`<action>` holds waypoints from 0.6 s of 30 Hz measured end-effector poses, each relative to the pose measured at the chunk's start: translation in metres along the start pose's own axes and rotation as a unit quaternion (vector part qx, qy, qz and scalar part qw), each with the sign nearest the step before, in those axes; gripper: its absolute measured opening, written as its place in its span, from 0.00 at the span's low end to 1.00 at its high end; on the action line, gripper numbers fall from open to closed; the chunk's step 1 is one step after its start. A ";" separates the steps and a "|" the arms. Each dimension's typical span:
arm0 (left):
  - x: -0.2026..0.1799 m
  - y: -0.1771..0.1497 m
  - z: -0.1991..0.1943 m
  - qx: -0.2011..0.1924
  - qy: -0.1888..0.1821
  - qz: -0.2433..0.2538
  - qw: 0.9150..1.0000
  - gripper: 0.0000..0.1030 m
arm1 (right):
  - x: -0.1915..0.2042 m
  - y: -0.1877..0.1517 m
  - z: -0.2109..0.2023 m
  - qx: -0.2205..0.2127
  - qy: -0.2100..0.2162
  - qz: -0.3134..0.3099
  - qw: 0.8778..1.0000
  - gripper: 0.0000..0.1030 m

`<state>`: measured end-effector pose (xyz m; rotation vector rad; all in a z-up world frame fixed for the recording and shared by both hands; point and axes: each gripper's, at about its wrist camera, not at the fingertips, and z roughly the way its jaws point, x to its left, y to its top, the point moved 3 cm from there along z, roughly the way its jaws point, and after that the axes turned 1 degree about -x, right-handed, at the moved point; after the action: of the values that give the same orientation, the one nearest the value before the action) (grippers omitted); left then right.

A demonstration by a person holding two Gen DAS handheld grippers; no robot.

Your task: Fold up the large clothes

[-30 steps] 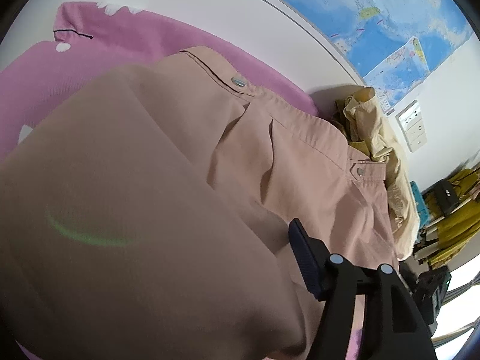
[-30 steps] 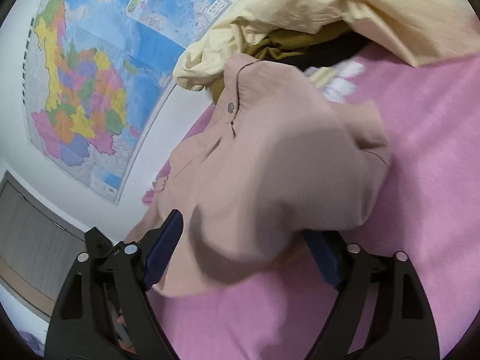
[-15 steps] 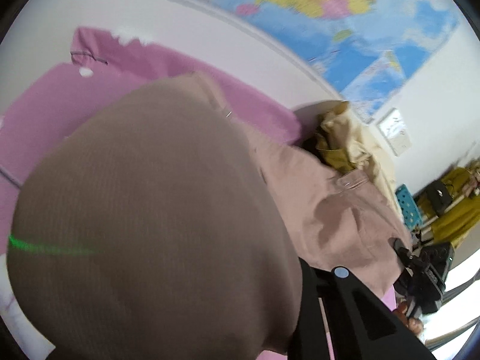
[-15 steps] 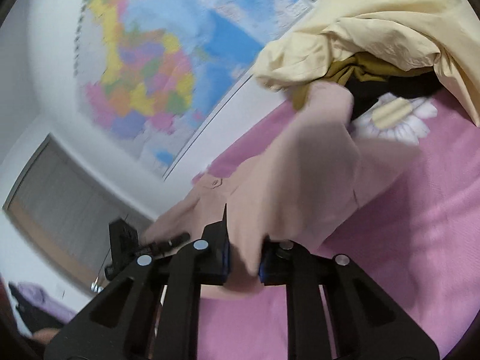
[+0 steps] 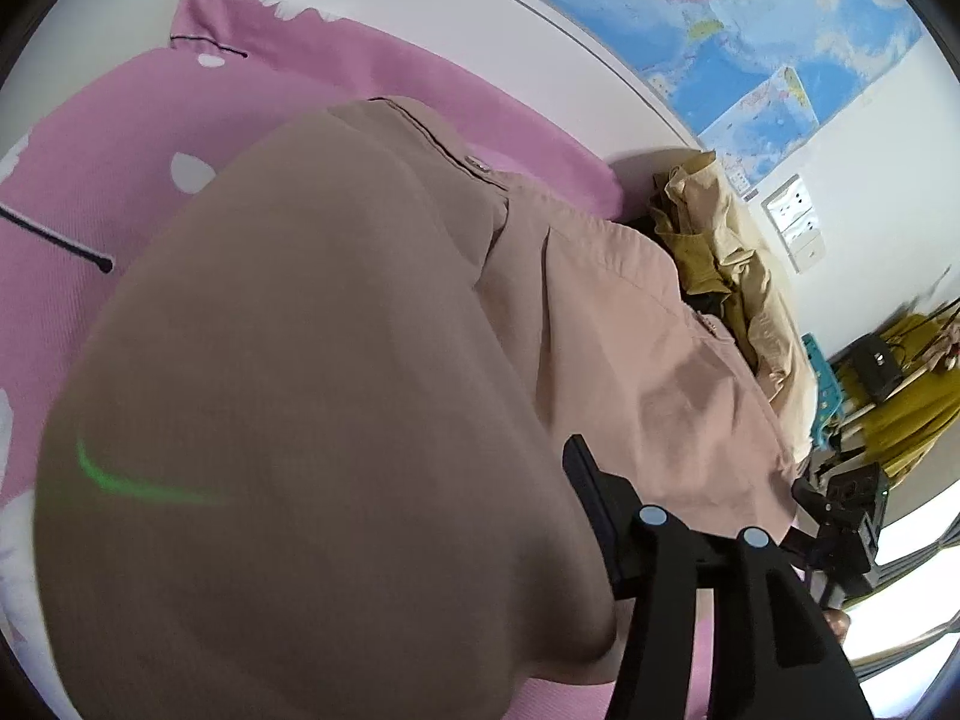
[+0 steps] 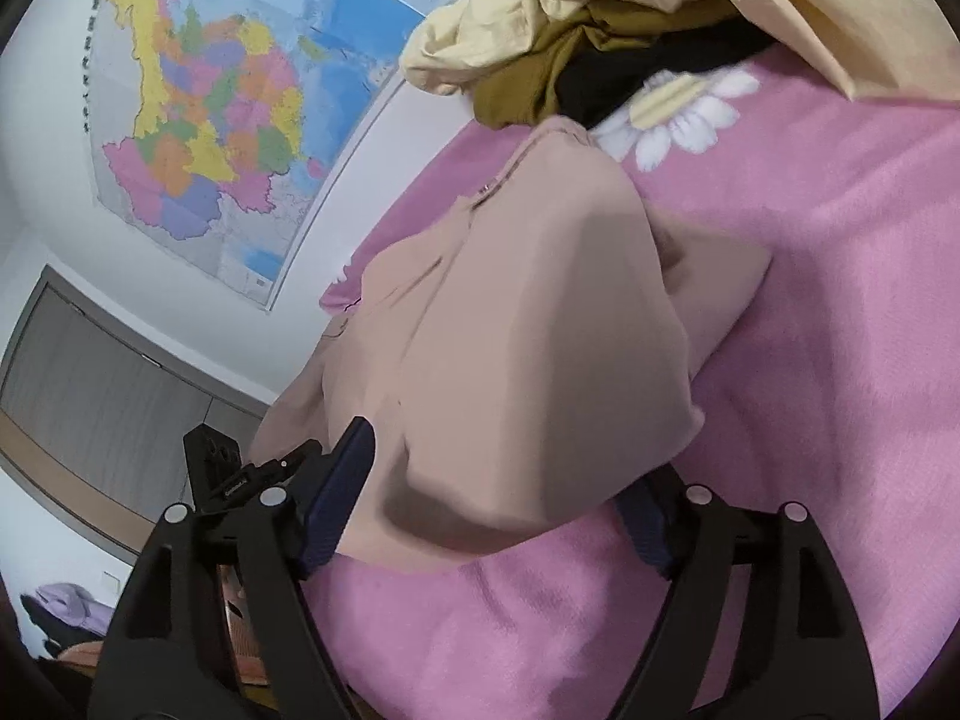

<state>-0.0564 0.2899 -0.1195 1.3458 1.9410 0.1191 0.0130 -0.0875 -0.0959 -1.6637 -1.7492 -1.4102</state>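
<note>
A large beige-pink garment (image 5: 630,372) with snap buttons lies on the pink bedspread (image 5: 120,168). A folded-over part of it bulges close to the left wrist camera and hides my left gripper's left finger; only the right finger (image 5: 591,492) shows. In the right wrist view the same garment (image 6: 528,348) lies folded over itself between my right gripper's (image 6: 492,504) spread fingers, which are open with the cloth's edge draped between them.
A pile of yellow, olive and black clothes (image 6: 600,24) lies at the head of the bed by the wall, also in the left wrist view (image 5: 720,264). A world map (image 6: 228,96) hangs on the wall. The bedspread has a daisy print (image 6: 678,114).
My right gripper was shut on the garment half a second ago and has opened, the cloth dropping onto the bed. The left gripper's lifted fold has come down lower.
</note>
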 end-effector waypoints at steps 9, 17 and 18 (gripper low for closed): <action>-0.017 0.000 0.008 -0.003 0.044 0.033 0.998 0.56 | 0.007 0.001 0.013 -0.011 -0.010 -0.016 1.000 0.82; -0.022 0.002 0.013 -0.005 0.072 0.047 0.996 0.58 | 0.017 0.012 0.036 -0.027 -0.024 -0.029 0.999 0.85; -0.022 0.003 0.013 -0.006 0.073 0.048 0.996 0.59 | 0.017 0.014 0.038 -0.029 -0.023 -0.029 0.999 0.85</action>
<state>-0.0429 0.2684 -0.1159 1.4590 1.9909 0.2817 0.0347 -0.0496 -0.0936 -1.7027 -1.8109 -1.4727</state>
